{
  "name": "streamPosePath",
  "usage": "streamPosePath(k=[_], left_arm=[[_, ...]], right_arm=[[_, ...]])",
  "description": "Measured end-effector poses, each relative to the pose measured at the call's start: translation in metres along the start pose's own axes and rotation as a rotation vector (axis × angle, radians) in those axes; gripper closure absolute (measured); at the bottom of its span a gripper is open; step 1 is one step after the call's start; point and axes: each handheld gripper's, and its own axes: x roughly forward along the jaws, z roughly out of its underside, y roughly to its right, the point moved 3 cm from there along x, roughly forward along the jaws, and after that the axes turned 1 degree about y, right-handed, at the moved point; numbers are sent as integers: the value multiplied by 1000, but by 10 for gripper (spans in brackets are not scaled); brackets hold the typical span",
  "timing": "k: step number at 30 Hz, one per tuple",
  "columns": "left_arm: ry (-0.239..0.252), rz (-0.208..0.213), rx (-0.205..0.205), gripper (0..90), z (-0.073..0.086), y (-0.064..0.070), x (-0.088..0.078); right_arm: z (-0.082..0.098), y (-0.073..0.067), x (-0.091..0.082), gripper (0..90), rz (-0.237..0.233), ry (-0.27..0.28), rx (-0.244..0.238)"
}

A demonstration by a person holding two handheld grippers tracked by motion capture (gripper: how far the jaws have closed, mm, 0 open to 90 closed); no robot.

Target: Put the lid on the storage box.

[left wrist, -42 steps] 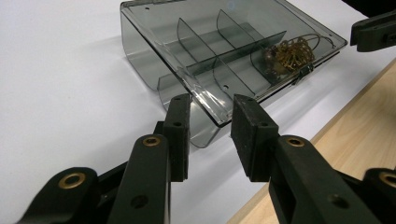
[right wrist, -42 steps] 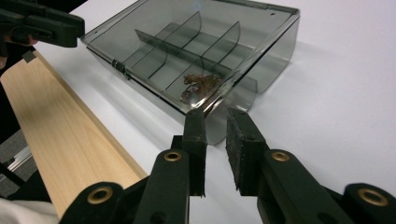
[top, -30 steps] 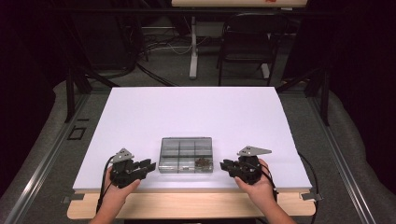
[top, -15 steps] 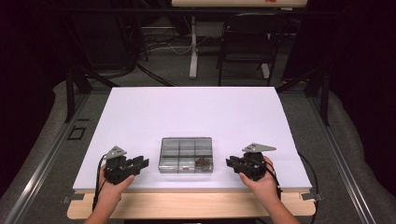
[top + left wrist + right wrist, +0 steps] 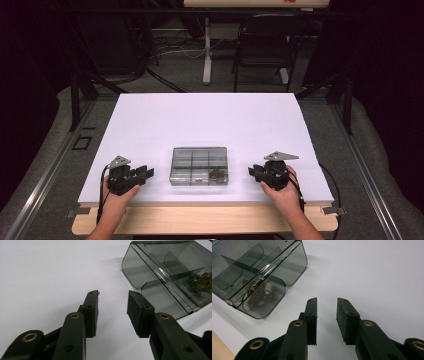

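Between the left tool (image 5: 145, 173) and the right tool (image 5: 252, 172), about equally near each, the smoky compartment box (image 5: 199, 165) lies flat on the desk (image 5: 210, 120), long axis tool to tool, while both tools' jaws, just opening, stand part-open and empty.

Glossy smoked clear-plastic box (image 5: 199, 165) on a smooth, matt white tabletop (image 5: 200, 120).

High view looks down from above the near edge; both gripper views sit close, sharing the smoky box (image 5: 199, 166) (image 5: 172, 277) (image 5: 254, 272).
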Motion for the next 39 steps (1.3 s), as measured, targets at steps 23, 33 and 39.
streamPosePath(k=[23,33,39], left_arm=[[-38,-26,57,523,5,2,12],[-41,-29,62,516,7,2,15],[-46,-27,74,506,7,4,16]], right_arm=[[3,16,11,604,-6,35,117],[3,12,14,579,-28,33,123],[5,11,14,572,-36,26,120]])
